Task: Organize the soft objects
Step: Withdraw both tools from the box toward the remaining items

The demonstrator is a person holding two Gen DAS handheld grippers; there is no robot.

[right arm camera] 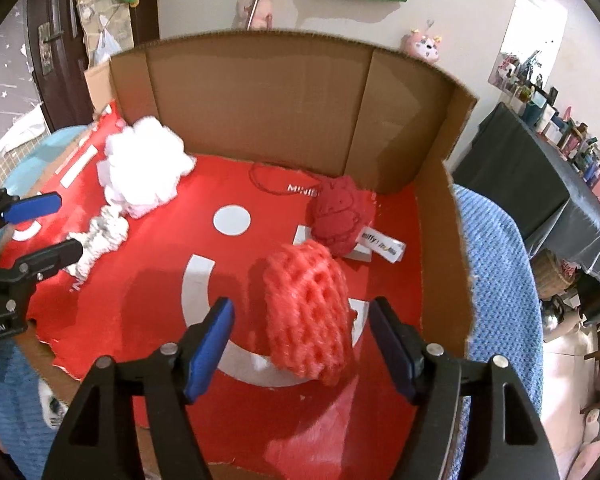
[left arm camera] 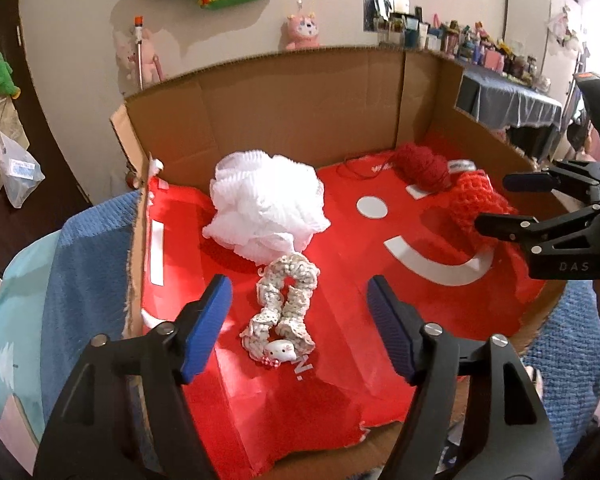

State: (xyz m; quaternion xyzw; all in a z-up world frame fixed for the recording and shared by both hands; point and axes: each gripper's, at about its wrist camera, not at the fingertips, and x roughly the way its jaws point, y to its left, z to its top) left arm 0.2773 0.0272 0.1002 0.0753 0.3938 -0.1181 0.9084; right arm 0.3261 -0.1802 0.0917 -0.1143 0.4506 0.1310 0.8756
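Observation:
A cream scrunchie (left arm camera: 284, 308) with a small white charm lies on the red sheet (left arm camera: 340, 240) inside the cardboard box (left arm camera: 300, 100). My left gripper (left arm camera: 300, 328) is open and empty, its jaws either side of the scrunchie's near end. Behind it sits a white mesh bath pouf (left arm camera: 266, 204). A red foam net (right arm camera: 306, 312) lies between the open jaws of my right gripper (right arm camera: 302, 340), which is empty. A dark red yarn ball (right arm camera: 342, 214) sits behind the net. The pouf (right arm camera: 144, 168) and scrunchie (right arm camera: 100, 240) show at the left of the right wrist view.
The box has tall back and side walls (right arm camera: 284, 92). A blue towel (right arm camera: 496, 280) lies to its right and another (left arm camera: 88, 260) to its left. A white label (right arm camera: 382, 246) lies beside the yarn. A cluttered table (right arm camera: 560, 168) stands at the right.

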